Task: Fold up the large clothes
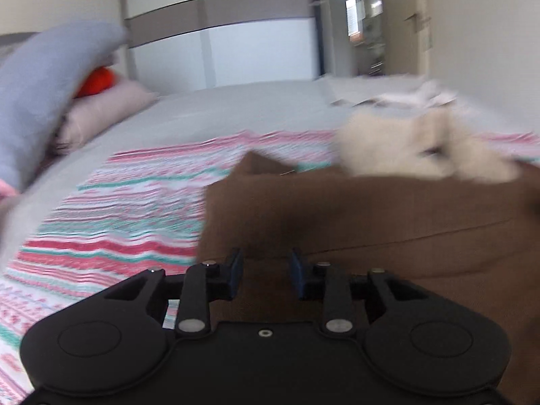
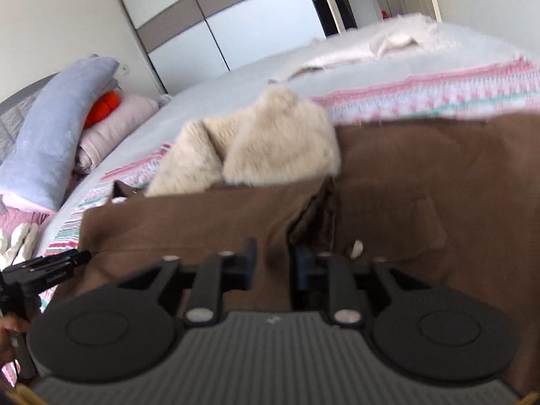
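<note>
A large brown coat (image 1: 371, 216) with a cream fur collar (image 1: 422, 155) lies on a striped pink, teal and white blanket (image 1: 135, 202) on the bed. My left gripper (image 1: 266, 276) holds the coat's near edge; brown cloth fills the gap between its fingers. In the right wrist view the coat (image 2: 422, 175) and fur collar (image 2: 263, 145) lie ahead, and my right gripper (image 2: 272, 266) is shut on a fold of the brown cloth. The left gripper's body (image 2: 40, 273) shows at the left edge of the right wrist view.
A grey-blue pillow (image 1: 44, 101), a pink pillow (image 1: 104, 111) and an orange item (image 1: 98, 81) sit at the bed's head. Pale clothes (image 2: 371, 47) lie at the far side. A white wardrobe (image 1: 236, 47) stands behind. White gloves (image 2: 20, 243) lie at the left.
</note>
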`<state>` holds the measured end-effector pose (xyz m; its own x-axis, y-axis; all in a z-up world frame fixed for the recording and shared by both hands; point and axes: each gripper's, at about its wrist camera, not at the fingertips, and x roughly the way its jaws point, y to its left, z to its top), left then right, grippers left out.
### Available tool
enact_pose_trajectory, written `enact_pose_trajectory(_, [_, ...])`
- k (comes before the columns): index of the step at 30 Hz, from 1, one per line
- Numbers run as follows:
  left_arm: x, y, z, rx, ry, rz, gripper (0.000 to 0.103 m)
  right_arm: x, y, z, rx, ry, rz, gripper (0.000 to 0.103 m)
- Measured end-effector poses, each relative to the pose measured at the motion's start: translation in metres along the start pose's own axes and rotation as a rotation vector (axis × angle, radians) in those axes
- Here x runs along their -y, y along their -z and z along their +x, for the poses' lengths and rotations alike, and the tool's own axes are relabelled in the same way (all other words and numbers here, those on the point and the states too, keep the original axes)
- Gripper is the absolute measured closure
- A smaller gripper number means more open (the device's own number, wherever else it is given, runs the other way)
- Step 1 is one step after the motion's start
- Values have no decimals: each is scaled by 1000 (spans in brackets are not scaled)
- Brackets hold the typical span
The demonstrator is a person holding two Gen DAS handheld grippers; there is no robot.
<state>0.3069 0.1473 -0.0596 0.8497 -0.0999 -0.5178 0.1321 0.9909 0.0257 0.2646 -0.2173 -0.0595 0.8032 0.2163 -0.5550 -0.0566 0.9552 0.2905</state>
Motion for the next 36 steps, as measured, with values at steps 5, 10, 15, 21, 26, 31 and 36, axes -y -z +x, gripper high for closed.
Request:
enact_pose_trajectory(5, [34, 24, -1, -176, 179, 130, 63, -9, 20, 18, -118, 73, -107, 55])
enact_pose_trajectory(10, [40, 8, -27, -187, 203, 44, 61, -9, 3, -16, -90, 114, -100, 46])
enact_pose_trajectory(15, [47, 0, -79, -105, 215, 3, 27, 18, -25, -85, 55, 270, -79, 19])
enact_pose_trajectory(21, [51, -12, -119, -110, 290, -19, 9, 68, -40, -163, 155, 495, -12, 7])
enact_pose_trajectory(26, [54, -22, -135, -158, 277, -47, 1, 123, -37, -214, 232, 679, 88, 2])
enact_pose_trajectory(31, [52, -26, -141, -141, 188, -68, 0, 171, -29, -239, 263, 863, 194, 1])
enact_pose_trajectory(36, [43, -14, -128, -121, 192, -145, 0, 219, -22, -241, 281, 851, 357, 8])
